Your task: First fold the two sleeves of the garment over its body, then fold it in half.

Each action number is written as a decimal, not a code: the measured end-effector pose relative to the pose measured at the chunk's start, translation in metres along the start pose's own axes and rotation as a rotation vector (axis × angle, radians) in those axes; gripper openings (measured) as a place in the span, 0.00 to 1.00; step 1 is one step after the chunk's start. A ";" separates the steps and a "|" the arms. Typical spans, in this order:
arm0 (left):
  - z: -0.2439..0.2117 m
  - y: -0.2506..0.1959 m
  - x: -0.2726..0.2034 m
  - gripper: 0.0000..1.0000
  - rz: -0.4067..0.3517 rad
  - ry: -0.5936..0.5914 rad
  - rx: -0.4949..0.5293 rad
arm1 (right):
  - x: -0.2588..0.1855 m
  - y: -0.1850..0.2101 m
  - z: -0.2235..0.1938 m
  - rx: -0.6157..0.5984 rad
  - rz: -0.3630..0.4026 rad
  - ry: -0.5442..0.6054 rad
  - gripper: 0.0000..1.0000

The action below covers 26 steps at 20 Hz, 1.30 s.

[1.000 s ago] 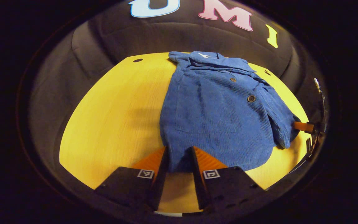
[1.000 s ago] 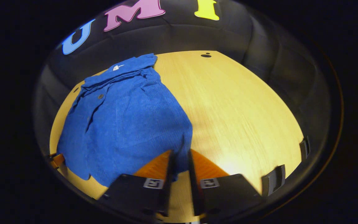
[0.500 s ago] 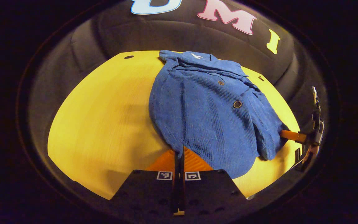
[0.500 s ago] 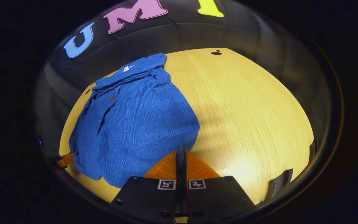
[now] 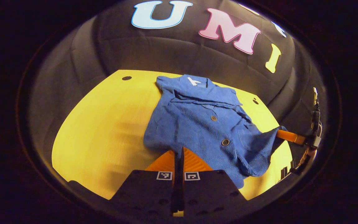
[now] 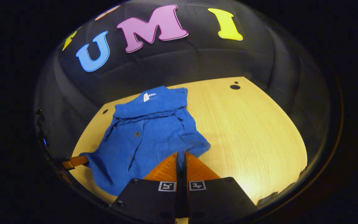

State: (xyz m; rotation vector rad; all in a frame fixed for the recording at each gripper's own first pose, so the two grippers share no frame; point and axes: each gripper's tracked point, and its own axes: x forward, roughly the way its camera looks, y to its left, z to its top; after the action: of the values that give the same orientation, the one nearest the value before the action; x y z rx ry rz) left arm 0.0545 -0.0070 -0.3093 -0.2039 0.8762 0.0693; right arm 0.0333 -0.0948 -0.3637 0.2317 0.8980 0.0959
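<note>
A blue corduroy button-front garment point(image 5: 204, 124) lies on the pale yellow wooden table point(image 5: 104, 124), its collar point(image 5: 194, 85) toward the far edge by the booth's black cloth wall and its hem drawn up off the near part of the table. In the left gripper view, the left gripper point(image 5: 179, 152), with orange ribbed fingers point(image 5: 194, 161) on a black body, has its two fingers pressed together with the near left corner of the hem pinched between them; the cloth bunches and rises just ahead of the tips. Two dark round buttons point(image 5: 225, 142) run down the front placket. At the right of that view the other gripper's orange finger point(image 5: 286, 136) meets the opposite hem corner, which is pulled out into a taut point toward it. In the right gripper view, the right gripper point(image 6: 181, 155) likewise has its fingers closed tight on the near right hem corner, the fabric folding over just beyond the tips. A small white label point(image 6: 146, 97) shows inside the collar. At the far left of this view the left gripper's orange finger point(image 6: 75, 161) touches the other corner of the hem. Small dark holes point(image 6: 235, 87) mark the table near its far edge.
</note>
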 end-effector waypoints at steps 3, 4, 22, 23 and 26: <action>0.051 0.002 0.016 0.00 0.004 -0.078 0.019 | 0.018 0.013 0.043 -0.001 0.026 -0.064 0.01; 0.066 0.003 0.025 0.00 0.009 -0.099 0.021 | 0.026 0.016 0.061 -0.007 0.033 -0.087 0.01; 0.320 0.061 0.259 0.00 0.228 -0.524 0.166 | 0.272 0.005 0.269 -0.072 -0.056 -0.413 0.00; 0.321 0.063 0.276 0.00 0.245 -0.528 0.191 | 0.289 0.001 0.266 -0.099 -0.083 -0.418 0.00; 0.313 0.057 0.305 0.02 0.219 -0.514 0.208 | 0.321 -0.003 0.252 -0.164 -0.127 -0.410 0.12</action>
State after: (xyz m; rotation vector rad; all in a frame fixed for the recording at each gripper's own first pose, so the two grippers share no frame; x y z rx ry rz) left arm 0.4778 0.1062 -0.3578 0.1054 0.3854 0.2228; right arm 0.4296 -0.0807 -0.4579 0.0371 0.4918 0.0027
